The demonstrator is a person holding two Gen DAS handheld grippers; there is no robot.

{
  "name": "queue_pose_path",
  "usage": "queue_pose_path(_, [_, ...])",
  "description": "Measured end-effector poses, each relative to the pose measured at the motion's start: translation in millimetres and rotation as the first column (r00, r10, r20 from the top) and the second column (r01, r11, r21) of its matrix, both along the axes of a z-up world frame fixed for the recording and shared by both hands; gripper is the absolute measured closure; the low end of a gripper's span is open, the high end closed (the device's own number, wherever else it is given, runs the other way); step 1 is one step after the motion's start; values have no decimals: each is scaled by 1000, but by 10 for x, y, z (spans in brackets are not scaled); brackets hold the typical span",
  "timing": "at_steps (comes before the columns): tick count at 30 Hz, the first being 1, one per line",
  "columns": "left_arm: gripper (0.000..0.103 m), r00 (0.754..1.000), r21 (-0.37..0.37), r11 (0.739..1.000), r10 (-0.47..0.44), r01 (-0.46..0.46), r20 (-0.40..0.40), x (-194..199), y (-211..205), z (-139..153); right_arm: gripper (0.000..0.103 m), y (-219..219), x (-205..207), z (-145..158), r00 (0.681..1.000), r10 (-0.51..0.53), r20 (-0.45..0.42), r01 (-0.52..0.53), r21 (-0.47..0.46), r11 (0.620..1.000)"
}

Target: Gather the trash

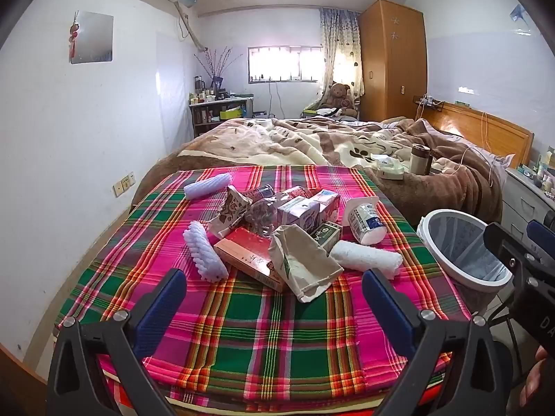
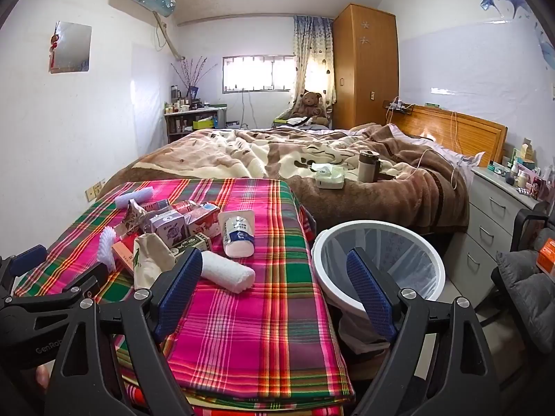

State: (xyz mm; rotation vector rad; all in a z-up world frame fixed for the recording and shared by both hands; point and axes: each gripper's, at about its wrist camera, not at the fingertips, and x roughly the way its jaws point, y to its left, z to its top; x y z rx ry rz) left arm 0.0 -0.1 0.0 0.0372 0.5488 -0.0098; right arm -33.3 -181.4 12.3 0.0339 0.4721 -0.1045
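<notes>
Both your left claw (image 1: 274, 298) and right claw (image 2: 274, 291) gape, released; the lined bin (image 2: 409, 239) beside the plaid-covered bench (image 2: 242, 329) holds no visible trash.

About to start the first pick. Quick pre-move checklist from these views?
1. Left tongs open, nothing held: ok.
2. Right tongs open, nothing held: ok.
3. Bin upright beside the plaid cloth, mouth clear: ok.
4. Bin liner in place: ok.
5. Trash pile on the cloth, white foam roll nearest the right tongs, unobstructed: ok.
6. Cartons empty or full: cannot tell.
</notes>
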Motion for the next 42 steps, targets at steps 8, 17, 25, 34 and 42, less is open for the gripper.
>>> queue_pose_path(8, [0,1000,-2,1000,-6,6,-12,19,-39,-23,16,4,4,-7,1000,4,-3,-4,-1,1000])
queue_pose_path(17, [0,1000,-2,1000,-1,1,-20,38,-5,-67,16,6,8,1,1000,11,-7,-11,5,1000])
queue_pose_path(25, [0,1000,-8,1000,2,-2,-24,56,21,-79,16,20,27,-29,1000,12,-19,-12,2,1000])
queue_pose_path(34, [0,1000,-5,1000,3,-3,-24,43,19,-86,16,9,25,-32,1000,19,-25,-18,10,1000])
queue_pose_path(42, [0,1000,-3,1000,2,-2,-24,5,22,-73,16,8,25,-20,1000,17,-24,-17,11,1000])
